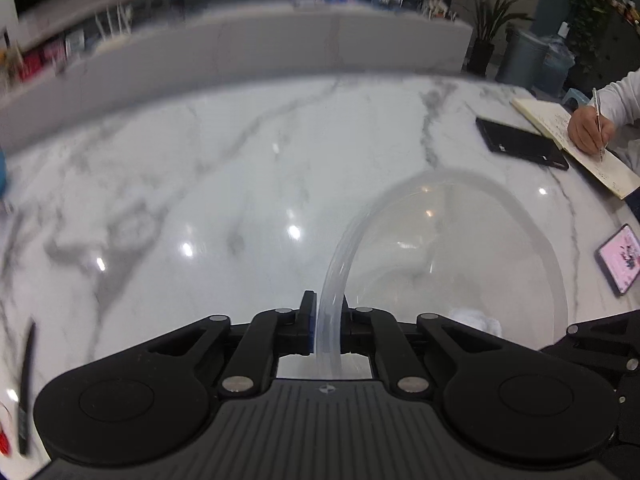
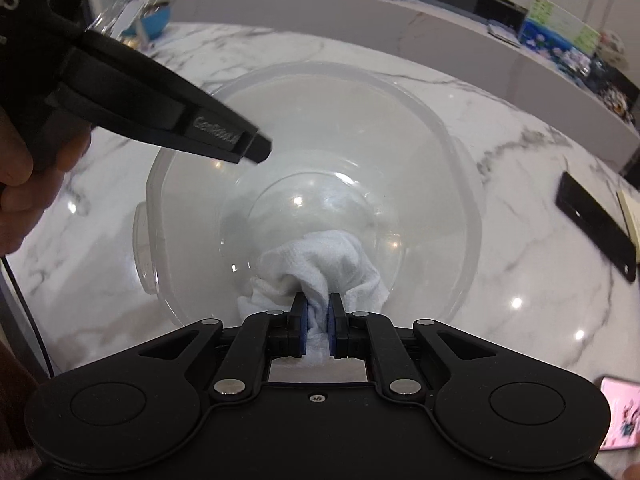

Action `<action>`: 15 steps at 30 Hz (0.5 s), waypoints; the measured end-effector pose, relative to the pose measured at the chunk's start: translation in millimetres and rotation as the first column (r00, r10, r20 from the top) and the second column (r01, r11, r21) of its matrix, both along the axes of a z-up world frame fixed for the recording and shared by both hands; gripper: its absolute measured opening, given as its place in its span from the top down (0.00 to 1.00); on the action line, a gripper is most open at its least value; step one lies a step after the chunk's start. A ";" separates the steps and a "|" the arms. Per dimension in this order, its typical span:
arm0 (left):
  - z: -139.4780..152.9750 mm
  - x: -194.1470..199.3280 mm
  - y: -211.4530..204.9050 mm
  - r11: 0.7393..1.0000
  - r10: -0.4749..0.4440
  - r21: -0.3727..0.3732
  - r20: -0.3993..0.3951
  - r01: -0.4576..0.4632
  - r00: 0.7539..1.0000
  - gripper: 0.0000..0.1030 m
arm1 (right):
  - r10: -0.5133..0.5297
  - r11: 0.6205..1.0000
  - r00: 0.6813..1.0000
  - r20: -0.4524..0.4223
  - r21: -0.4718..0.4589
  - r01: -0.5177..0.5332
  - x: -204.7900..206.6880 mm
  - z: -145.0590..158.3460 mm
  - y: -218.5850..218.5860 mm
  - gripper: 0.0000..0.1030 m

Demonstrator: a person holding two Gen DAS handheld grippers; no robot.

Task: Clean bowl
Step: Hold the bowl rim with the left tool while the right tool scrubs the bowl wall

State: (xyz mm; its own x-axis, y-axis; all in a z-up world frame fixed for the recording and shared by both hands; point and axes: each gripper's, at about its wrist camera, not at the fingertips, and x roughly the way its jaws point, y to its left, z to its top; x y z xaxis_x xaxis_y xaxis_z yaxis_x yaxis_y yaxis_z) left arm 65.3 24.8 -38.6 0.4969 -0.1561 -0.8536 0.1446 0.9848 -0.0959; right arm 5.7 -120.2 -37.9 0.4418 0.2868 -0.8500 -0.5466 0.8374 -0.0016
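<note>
A clear plastic bowl (image 2: 432, 152) stands on the white marble counter (image 2: 500, 280). In the left wrist view my left gripper (image 1: 329, 320) is shut on the bowl's rim (image 1: 340, 264). In the right wrist view my right gripper (image 2: 318, 320) is shut on a white cloth (image 2: 320, 260) and presses it against the inside bottom of the bowl. The left gripper's black body (image 2: 168, 116) reaches in over the bowl's left rim. A bit of the cloth (image 1: 476, 320) shows through the bowl in the left wrist view.
A person writes in a notebook (image 1: 576, 144) at the far right, beside a black tablet (image 1: 520, 142). A phone (image 1: 620, 258) lies near the right edge. A blue bowl (image 2: 150, 20) and glassware stand at the back left. A raised ledge (image 1: 240, 56) runs along the back.
</note>
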 end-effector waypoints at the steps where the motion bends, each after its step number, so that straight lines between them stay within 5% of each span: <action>1: -1.5 0.0 0.1 1.000 0.002 -0.003 -0.016 -0.002 1.000 0.89 | -0.008 1.000 1.000 0.004 0.006 0.008 -1.5 -0.5 -0.7 0.92; 8: -15.9 -2.5 4.2 0.999 0.014 -0.031 -0.187 -0.020 0.982 0.83 | -0.041 0.999 0.999 -0.002 0.018 0.041 4.4 -1.9 6.6 0.92; 15: -11.3 -4.5 5.2 1.000 0.006 -0.022 -0.173 -0.009 0.985 0.88 | -0.028 0.999 0.999 -0.022 -0.031 0.027 4.3 -0.6 13.2 0.92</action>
State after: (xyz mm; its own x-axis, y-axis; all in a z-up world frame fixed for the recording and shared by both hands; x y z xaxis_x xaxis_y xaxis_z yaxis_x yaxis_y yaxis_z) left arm 60.8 30.0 -49.9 0.3435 -0.1730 -0.9231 0.1165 0.9831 -0.1409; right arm 10.0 -107.0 -38.5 0.4297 0.2486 -0.8681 -0.5235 0.8519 -0.0152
